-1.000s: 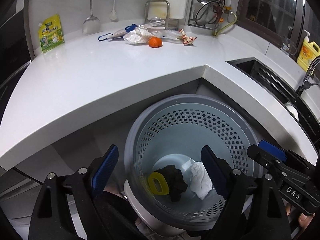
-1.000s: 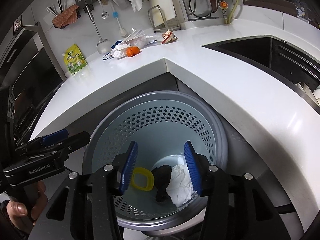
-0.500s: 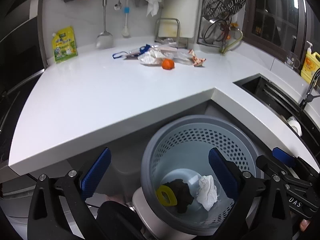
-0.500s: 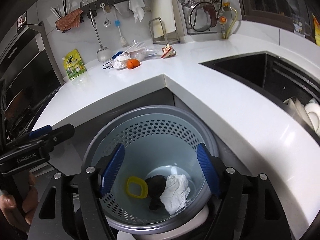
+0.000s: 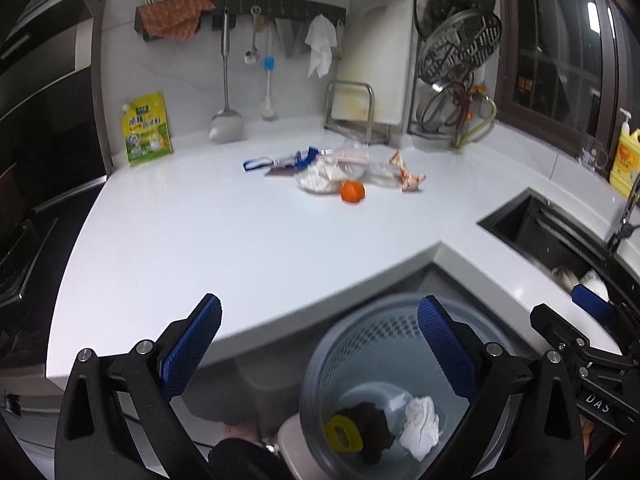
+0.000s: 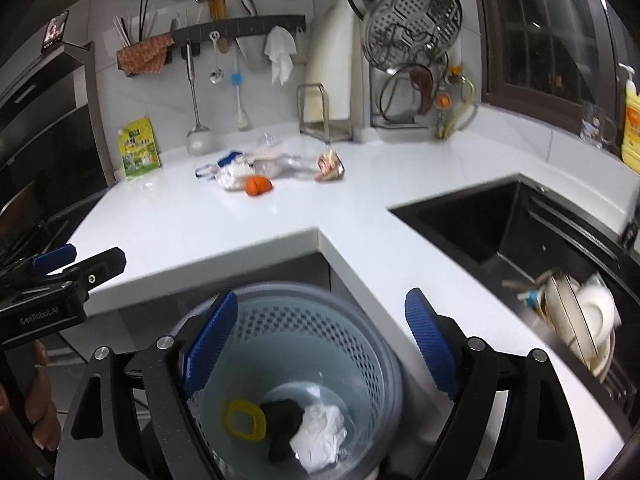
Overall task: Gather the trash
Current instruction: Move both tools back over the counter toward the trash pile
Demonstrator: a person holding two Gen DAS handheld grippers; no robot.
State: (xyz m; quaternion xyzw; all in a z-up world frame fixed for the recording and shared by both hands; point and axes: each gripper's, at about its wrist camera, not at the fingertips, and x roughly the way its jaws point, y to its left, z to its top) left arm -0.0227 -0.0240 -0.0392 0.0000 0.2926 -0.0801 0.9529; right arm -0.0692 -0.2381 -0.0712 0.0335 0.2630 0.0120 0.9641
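A: Report jaw status.
B: Left gripper [image 5: 320, 344]: jaws fully apart, nothing between the pads. Right gripper [image 6: 320, 336]: jaws opening, nothing between them.
A: Locate the trash.
B: Perforated bin [image 6: 372, 344] at 6 o'clock holds a white wad [image 6: 320, 436], a dark scrap [image 6: 282, 420] and a yellow ring [image 6: 245, 420]. Wrappers [image 5: 320, 172] and an orange [image 5: 352, 191] lie on the counter [image 5: 200, 240] at 12 o'clock.
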